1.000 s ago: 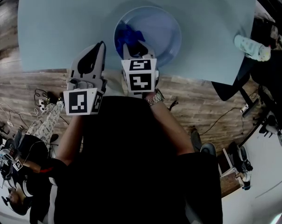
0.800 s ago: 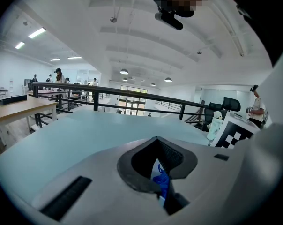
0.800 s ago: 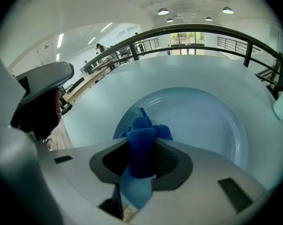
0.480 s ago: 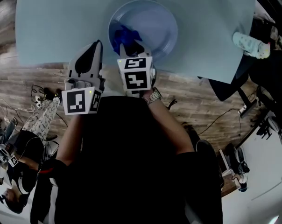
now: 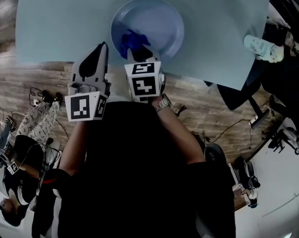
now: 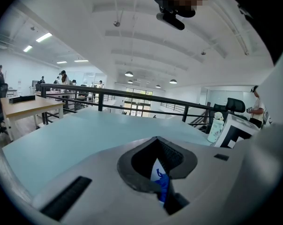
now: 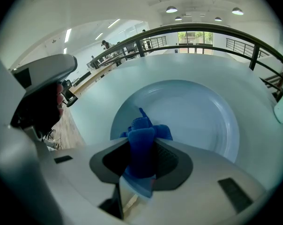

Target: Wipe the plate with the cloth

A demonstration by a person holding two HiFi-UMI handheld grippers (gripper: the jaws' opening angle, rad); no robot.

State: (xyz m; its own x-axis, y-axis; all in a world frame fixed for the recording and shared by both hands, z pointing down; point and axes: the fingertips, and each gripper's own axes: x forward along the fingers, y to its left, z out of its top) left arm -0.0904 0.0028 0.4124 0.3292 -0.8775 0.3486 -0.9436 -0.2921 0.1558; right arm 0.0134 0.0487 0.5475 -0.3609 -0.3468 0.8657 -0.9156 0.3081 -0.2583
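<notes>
Right gripper (image 7: 141,150) is clamped on the blue cloth (image 7: 142,134), a thick fold bunched between the jaws and spilling out the front onto the plate (image 5: 165,15). Over the last second the cloth has hardly travelled! It was on the left part of the plate and it's still there now, just a shade closer to the near rim. That reads to me as a short stroke rather than a sweep, so most of the plate, the whole middle and the far and right side, looks yet to be covered.

Left gripper (image 5: 101,52) hangs just left of the right one, jaws closed together with nothing caught between them, over the near edge of the worktop (image 5: 60,24) and just short of the plate's near-left rim. It isn't steadying the plate, so the plate could slide under a firmer push.

Around them the pale blue worktop carries nothing else except a bottle (image 5: 261,47) lying at the far right edge, well apart from the plate. Nothing stands in the path of a wider wipe to the right or far side.
</notes>
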